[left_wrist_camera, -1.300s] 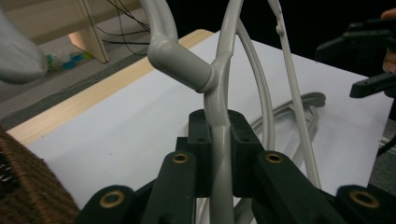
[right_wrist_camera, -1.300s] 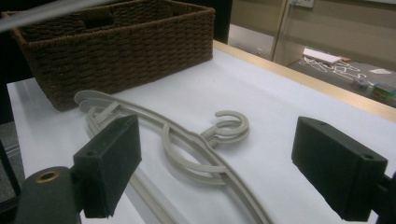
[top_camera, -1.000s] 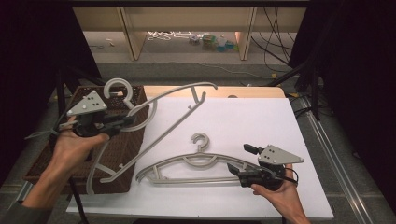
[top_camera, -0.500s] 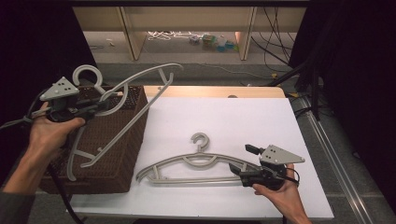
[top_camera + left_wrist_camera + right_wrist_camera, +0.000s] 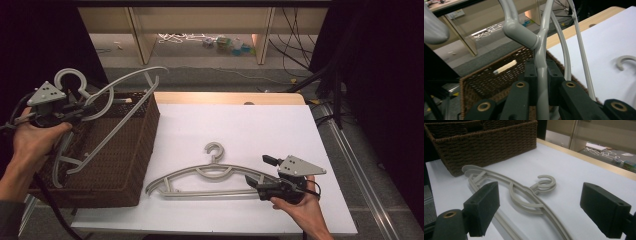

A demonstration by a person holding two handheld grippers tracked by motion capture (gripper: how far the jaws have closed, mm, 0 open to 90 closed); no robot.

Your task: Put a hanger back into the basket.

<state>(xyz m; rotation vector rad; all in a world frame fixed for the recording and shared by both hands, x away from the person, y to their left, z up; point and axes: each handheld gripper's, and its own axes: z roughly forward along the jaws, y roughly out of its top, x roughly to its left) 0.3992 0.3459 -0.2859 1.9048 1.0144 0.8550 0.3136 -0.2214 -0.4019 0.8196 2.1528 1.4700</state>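
Near the front edge of the tabletop your right gripper (image 5: pixel 260 186) has its fingers (image 5: pixel 484 206) wide apart, empty, around the end of the flat hanger (image 5: pixel 210 177): light, stiff, slick plastic, so take its thick arm. Farther off, at the left edge, your left gripper (image 5: pixel 75 111) is clamped on the second hanger's (image 5: pixel 112 92) neck above the basket (image 5: pixel 135 150); it may swing.
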